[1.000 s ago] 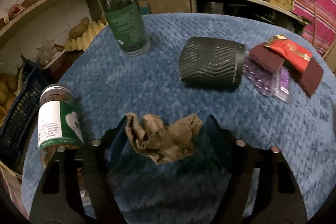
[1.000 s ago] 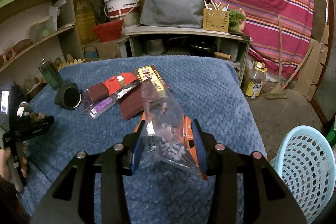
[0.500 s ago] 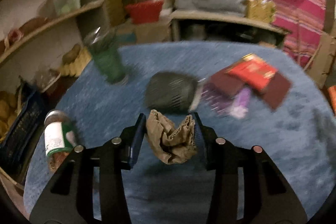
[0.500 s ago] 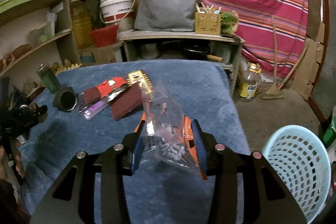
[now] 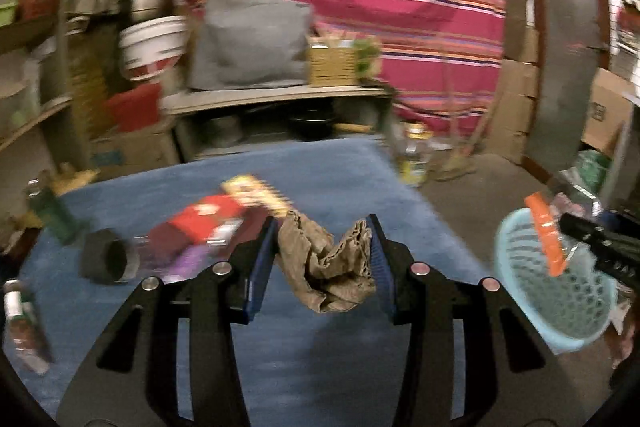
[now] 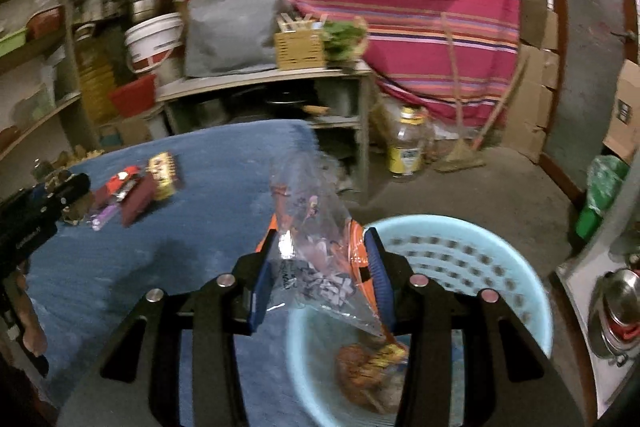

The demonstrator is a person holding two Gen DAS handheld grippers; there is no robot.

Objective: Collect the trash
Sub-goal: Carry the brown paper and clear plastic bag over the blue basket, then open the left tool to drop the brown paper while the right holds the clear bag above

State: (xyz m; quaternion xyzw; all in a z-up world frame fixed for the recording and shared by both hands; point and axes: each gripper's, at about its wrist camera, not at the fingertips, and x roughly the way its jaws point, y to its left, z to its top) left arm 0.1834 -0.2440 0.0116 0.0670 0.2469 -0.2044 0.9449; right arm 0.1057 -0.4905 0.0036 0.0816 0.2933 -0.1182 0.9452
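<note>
The crumpled brown paper point(image 5: 326, 261) is clamped in the left tool point(image 5: 322, 261), lifted off the table point(image 5: 340, 167). The clear plastic bag point(image 6: 316, 259) is clamped in the right tool point(image 6: 320, 267) above the blue basket point(image 6: 460, 239), at five o'clock, ready for dropping.

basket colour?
Light blue basket, perforated plastic wall; shows best in the right wrist view.
</note>
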